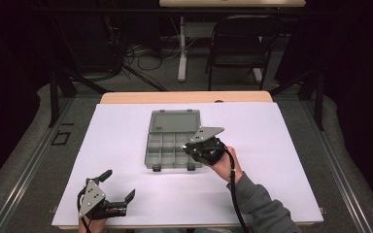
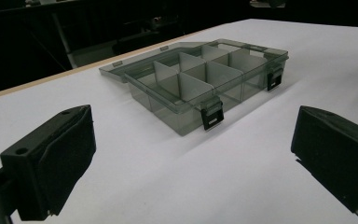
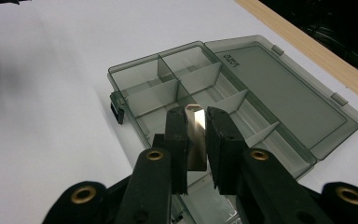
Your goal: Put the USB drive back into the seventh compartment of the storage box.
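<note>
A smoky, translucent grey plastic organizer box (image 1: 173, 145) lies open near the middle of a matte white sheet (image 1: 281, 160) that covers a light wooden table (image 1: 126, 97). Its flat lid (image 1: 175, 121) is folded back toward the far edge and rests on the sheet, with raised lettering moulded into it. The tray is split by thin, pale, removable partitions into small rectangular cells, and two black latches (image 2: 212, 113) hang from its near wall.

The right gripper (image 1: 193, 147) hovers over the tray's right-hand end. In the right gripper view its two black jaws stand close together and pinch a thin, flat divider plate (image 3: 196, 135), pale and glossy with clipped corners, held upright between the pads above the compartments. A grey three-cornered plate sits on top of this gripper, and a black cable trails down past a grey sleeve (image 1: 262, 206).

The left gripper (image 1: 120, 185) rests low at the near left corner of the sheet, well apart from the box. Its blocky black jaws are spread wide with nothing between them; in the left gripper view they frame the box from the front, and their inner pads look softly ribbed.
</note>
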A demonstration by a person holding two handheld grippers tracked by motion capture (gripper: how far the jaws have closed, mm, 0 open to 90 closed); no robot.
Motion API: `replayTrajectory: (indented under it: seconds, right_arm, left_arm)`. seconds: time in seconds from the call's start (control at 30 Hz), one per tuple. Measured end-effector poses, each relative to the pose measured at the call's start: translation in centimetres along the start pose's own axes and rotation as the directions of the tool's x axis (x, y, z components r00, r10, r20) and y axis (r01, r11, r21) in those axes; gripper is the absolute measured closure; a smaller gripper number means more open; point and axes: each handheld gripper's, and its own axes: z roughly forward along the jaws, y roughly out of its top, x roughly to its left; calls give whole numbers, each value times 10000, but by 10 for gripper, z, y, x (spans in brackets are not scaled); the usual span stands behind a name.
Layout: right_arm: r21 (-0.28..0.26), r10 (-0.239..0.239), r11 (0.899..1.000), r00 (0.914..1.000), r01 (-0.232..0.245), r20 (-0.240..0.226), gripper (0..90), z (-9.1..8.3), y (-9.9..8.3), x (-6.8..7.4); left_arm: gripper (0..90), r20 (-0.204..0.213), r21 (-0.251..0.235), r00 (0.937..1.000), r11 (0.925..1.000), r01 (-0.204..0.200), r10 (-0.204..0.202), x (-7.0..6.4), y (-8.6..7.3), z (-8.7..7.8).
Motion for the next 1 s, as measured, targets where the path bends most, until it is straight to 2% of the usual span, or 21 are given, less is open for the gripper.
replayTrajectory:
  seconds: [0.67, 1.0]
  right_arm:
    - [320, -42, 9995, 10000, 43, -29, 794, 10, 9, 0]
    - [632, 122, 9979, 9999, -118, -64, 794, 21, 11, -2]
  left_arm:
    - [1, -5, 5, 10000, 10000, -27, 27, -1, 0, 0]
    - [1, -5, 8, 10000, 10000, -21, 21, 0, 0, 0]
